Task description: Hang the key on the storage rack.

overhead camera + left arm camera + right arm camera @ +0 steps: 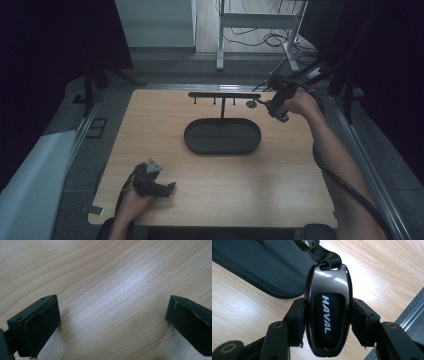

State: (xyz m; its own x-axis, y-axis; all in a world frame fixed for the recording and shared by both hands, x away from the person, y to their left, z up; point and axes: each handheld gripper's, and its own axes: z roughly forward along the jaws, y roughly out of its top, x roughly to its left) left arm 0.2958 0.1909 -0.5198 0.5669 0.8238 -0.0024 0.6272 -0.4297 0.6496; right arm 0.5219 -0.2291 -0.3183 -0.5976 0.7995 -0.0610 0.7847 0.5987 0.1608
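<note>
Upper right of the high view, right gripper [266,104] clamps a Haval car key fob [328,312] beside the key rack [224,95]'s bar end; left gripper [112,322] sits open on the table [250,185]. Glossy shell could slip, so the strap [323,255] misses its hook

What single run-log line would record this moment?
right hand-held gripper: shut on key fob, near hook stand | left hand-held gripper: open, on table | tray: unoccupied

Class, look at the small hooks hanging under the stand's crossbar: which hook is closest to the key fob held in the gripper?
The rightmost hook. It hangs nearest the crossbar's right end, beside the key fob clamped in the right gripper; the other two hang farther left.
</note>
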